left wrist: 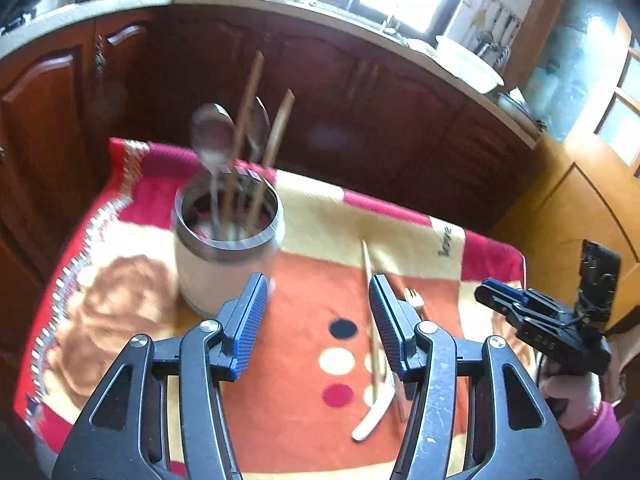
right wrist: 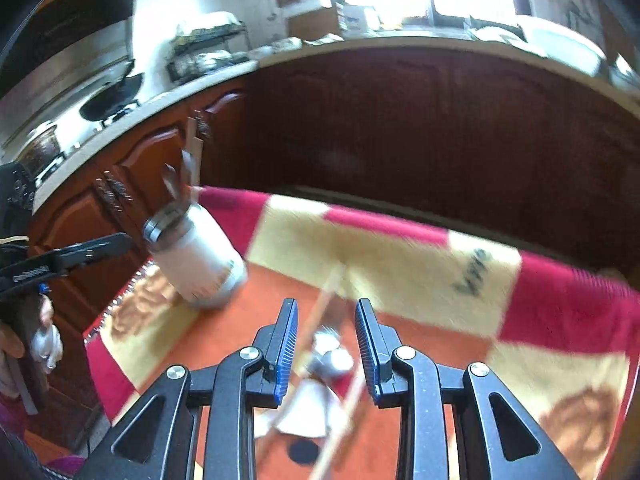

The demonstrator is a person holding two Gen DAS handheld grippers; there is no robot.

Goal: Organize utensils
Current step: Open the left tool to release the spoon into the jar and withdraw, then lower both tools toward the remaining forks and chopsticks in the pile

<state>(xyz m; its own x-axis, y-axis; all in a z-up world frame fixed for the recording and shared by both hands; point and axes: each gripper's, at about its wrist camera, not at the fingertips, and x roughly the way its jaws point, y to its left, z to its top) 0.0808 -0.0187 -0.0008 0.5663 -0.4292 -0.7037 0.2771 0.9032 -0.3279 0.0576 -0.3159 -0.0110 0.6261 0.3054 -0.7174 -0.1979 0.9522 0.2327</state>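
Between right claw (right wrist: 326, 344) wide jaws: chopsticks (right wrist: 316, 322); left claw (left wrist: 318, 322) wide, empty.

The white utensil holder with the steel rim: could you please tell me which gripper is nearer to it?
Left. The left gripper hovers open just before the white steel-rimmed utensil holder; the right gripper is farther right, over loose chopsticks.

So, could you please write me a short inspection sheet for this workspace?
Surface: patterned blanket in red, orange and cream covers the table.
Job's things: holder stands upright with spoons and chopsticks in it; a loose chopstick, a fork and a white spoon lie on the blanket.
Clutter: nothing seen.
Grippers: left gripper open, empty, beside the holder; right gripper open above the loose utensils.
Cables: thin wire on the right gripper.
Surroundings: dark wood cabinets, counter, bright window.
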